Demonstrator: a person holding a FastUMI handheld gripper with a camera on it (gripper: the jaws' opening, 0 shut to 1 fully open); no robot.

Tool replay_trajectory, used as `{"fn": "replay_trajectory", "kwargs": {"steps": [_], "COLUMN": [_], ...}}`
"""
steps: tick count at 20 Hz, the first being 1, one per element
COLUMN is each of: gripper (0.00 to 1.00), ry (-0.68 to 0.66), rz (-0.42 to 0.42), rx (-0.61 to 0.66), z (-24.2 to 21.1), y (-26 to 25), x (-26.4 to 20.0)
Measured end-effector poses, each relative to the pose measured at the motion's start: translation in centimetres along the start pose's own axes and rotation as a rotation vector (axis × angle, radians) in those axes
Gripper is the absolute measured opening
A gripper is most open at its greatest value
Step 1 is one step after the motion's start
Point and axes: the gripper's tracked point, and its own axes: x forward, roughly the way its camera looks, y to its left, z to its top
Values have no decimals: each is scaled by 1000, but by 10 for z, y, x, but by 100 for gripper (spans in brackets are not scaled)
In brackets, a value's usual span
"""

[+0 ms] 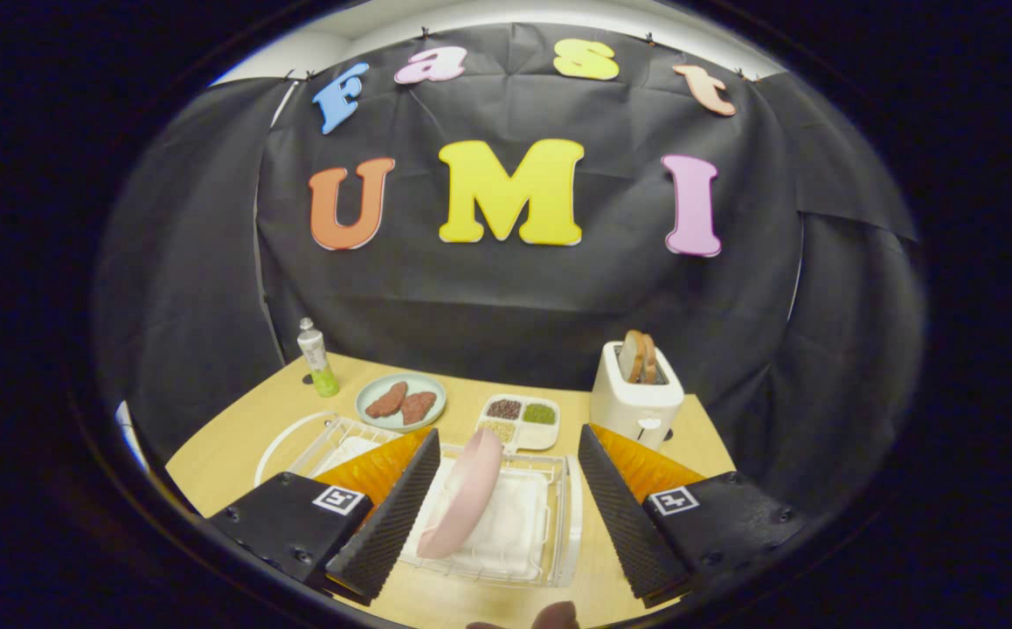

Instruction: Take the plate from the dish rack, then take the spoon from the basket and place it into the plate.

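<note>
Right now we see the gripper [506,454] with fingers spread wide, holding nothing, above the white dish rack [558,533]. Pink plate [464,507] stands tilted on edge in the rack, between the fingers, nearer the left one. Beyond sit a toaster [637,404] with bread, a divided snack tray [519,422], and a green plate [401,403].

Wooden table [235,454] (dish rack [558,515], toaster [637,397])

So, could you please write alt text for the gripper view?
The open gripper hovers over a dish rack, with a pink plate standing on edge between its fingers. Beyond them on the wooden table are a toaster, a food tray and a bottle.
</note>
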Motion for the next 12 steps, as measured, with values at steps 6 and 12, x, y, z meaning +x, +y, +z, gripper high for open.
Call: {"fn": "replay_trajectory", "kwargs": {"steps": [6, 12], "gripper": [100, 78], "ry": [216, 369], "rz": [8, -15], "rx": [91, 206], "z": [-31, -58], "y": [14, 29], "x": [50, 77]}}
